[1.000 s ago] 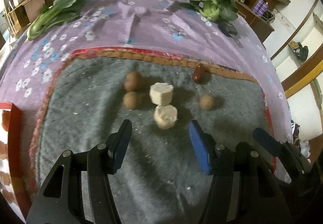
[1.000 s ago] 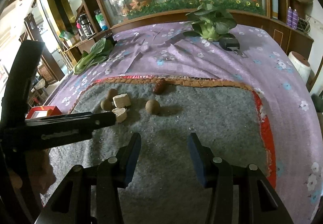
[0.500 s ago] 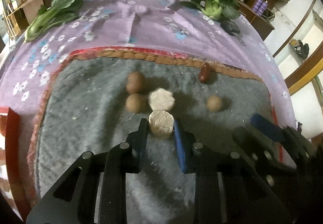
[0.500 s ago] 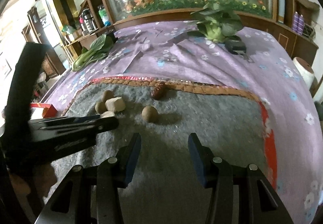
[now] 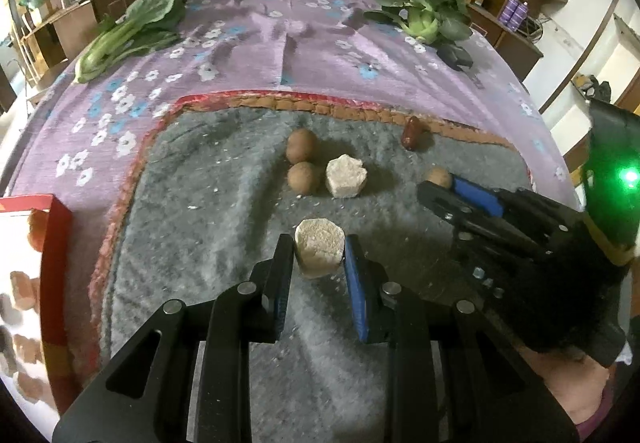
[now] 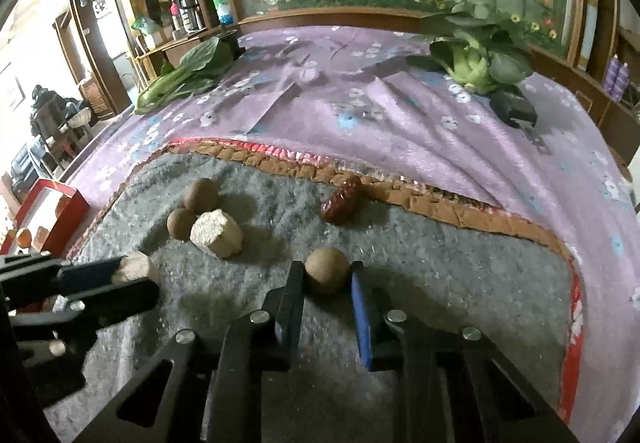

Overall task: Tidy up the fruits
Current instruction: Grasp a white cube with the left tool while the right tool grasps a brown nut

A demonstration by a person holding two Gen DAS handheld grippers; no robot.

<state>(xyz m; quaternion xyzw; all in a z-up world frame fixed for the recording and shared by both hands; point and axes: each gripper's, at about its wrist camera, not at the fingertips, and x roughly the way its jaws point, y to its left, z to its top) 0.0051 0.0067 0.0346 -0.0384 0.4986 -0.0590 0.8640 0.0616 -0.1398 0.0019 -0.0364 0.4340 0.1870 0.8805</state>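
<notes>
two claws pinch: left claw (image 5: 319, 257) a beige chunk (image 5: 319, 252), right claw (image 6: 325, 274) a brown fruit (image 6: 326, 269); red box (image 5: 56, 263) holds blurred pieces.

The grey mat (image 5: 208, 203) is fuzzy, matt felt with a shiny red trim. The purple cloth (image 6: 360, 115) under it looks soft and creased, with a faint sheen. The pale block (image 5: 319, 252) is rough and crumbly, the brown fruit (image 6: 326, 270) dull and smooth-skinned, the red date (image 6: 340, 200) wrinkled and glossy. The left hand-held gripper (image 5: 318, 265) is matt black plastic with bright metal pins; the red box (image 5: 54, 243) is glossy.
</notes>
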